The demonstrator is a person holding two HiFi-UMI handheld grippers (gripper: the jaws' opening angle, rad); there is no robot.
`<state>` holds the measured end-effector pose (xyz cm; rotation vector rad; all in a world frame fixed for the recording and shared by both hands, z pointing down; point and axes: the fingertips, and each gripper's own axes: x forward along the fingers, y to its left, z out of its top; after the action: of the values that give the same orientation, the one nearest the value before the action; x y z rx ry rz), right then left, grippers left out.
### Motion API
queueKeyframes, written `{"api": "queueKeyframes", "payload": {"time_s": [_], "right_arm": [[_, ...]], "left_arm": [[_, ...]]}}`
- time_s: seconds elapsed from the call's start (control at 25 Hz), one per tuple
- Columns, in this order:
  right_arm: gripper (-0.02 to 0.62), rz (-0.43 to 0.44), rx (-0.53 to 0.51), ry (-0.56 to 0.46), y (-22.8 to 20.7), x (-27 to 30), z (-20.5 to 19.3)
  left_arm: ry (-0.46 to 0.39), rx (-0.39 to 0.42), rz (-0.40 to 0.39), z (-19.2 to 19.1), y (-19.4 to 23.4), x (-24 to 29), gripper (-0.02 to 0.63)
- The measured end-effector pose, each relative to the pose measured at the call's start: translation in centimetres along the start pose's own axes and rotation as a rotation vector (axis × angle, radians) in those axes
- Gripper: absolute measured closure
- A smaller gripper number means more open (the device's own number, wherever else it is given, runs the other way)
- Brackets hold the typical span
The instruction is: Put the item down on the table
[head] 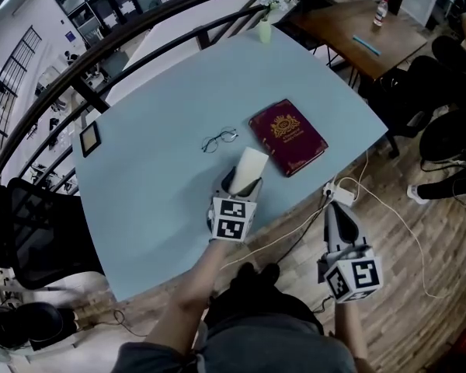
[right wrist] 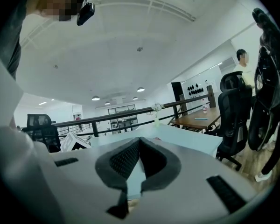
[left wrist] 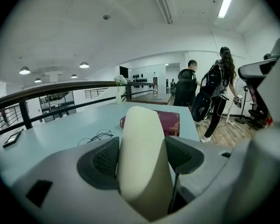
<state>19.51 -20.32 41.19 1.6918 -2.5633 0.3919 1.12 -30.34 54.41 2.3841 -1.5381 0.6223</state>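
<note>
- Your left gripper (head: 241, 179) (left wrist: 142, 160) is clamped on a cream, round-ended item (head: 250, 168) (left wrist: 142, 148). Both pads press its sides, and its rounded end sticks out well past the jaws.
- The item is held over the near part of the pale blue table (head: 155, 208), tipped away from you. Whether it touches the top cannot be told.
- Your right gripper (head: 338, 220) (right wrist: 139, 146) is closed on nothing, with its pads meeting at the tips. It is held off the table's near right corner, above the wooden floor (head: 419, 286).
- Just beyond the item a dark red book (head: 287, 136) (left wrist: 173, 122) with a gold crest lies flat near the table's right edge.
- Wire glasses (head: 219, 139) (left wrist: 97, 136) lie left of the book, apart from it.
- A small dark frame (head: 89, 138) sits at the table's left edge.
- A pale vase (head: 264, 31) of flowers stands at the far corner by the dark railing (head: 140, 29).
- A white power strip (head: 340, 193) lies on the floor between the table and your right gripper.
</note>
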Motion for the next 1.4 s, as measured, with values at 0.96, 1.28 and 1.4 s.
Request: {"api": "queueKeyframes", "payload": {"time_s": [0.96,1.28,1.4], "right_arm": [[0.592,-0.057,-0.007,0.018,-0.1,-0.8,-0.8],[0.592,-0.064,-0.007,0.017,0.0,-0.8,-0.7],[0.592,-0.062,-0.005,0.015,0.2,-0.7,-0.7]], "left_arm": [[0.227,0.034,-0.014,-6.6,0.2,5.2,0.296],[0.251,0.012,-0.031,-6.9,0.3,5.4,0.296],[0.269,-0.010,-0.052,-7.0,0.3,5.6,0.296]]}}
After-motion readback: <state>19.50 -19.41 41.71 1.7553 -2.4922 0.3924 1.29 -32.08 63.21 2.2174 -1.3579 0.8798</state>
